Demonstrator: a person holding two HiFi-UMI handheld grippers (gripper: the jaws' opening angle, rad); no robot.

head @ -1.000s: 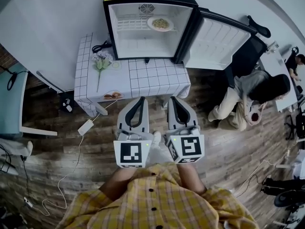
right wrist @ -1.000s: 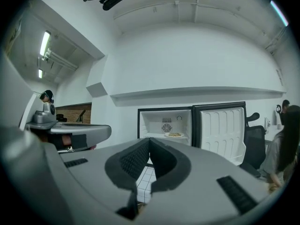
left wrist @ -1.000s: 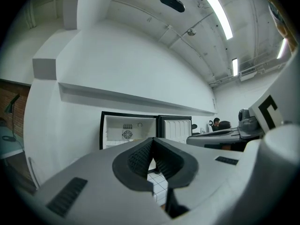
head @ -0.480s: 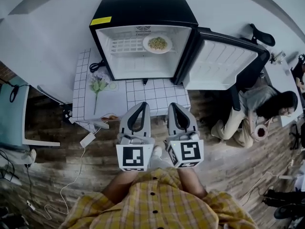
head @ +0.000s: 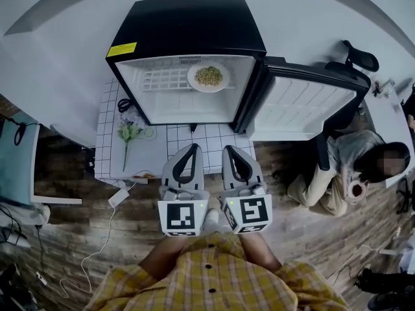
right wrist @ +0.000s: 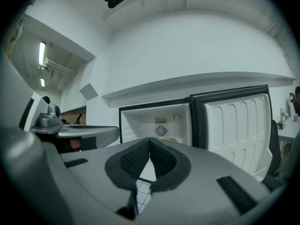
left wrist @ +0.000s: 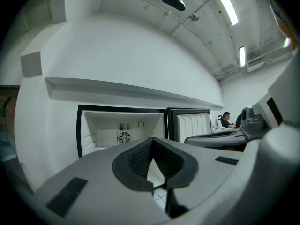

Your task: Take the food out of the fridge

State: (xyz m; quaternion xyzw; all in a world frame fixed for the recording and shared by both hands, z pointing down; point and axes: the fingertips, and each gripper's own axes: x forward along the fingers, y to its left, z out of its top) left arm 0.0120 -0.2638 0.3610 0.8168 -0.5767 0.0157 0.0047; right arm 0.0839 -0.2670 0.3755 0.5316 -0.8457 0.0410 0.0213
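A black mini fridge (head: 188,24) stands open on the white tiled table (head: 214,140). On its wire shelf sits a white plate of food (head: 209,76), at the upper right of the compartment. My left gripper (head: 192,147) and right gripper (head: 231,149) are side by side over the table's front edge, level and pointing at the fridge, well short of it. Both are shut with nothing between their fingers. The left gripper view shows the left gripper (left wrist: 152,143) with the fridge (left wrist: 122,130) beyond. In the right gripper view the right gripper (right wrist: 150,142) partly hides the plate (right wrist: 170,139).
The fridge door (head: 305,105) swings open to the right. On the table's left part lie a flower (head: 128,133) and a small dish (head: 146,174). A person (head: 337,173) sits at the right. A power adapter (head: 118,196) with cable lies on the wooden floor.
Both grippers and the head camera have moved forward toward the fridge, which now looks larger and nearer. The jaws stayed shut and empty.
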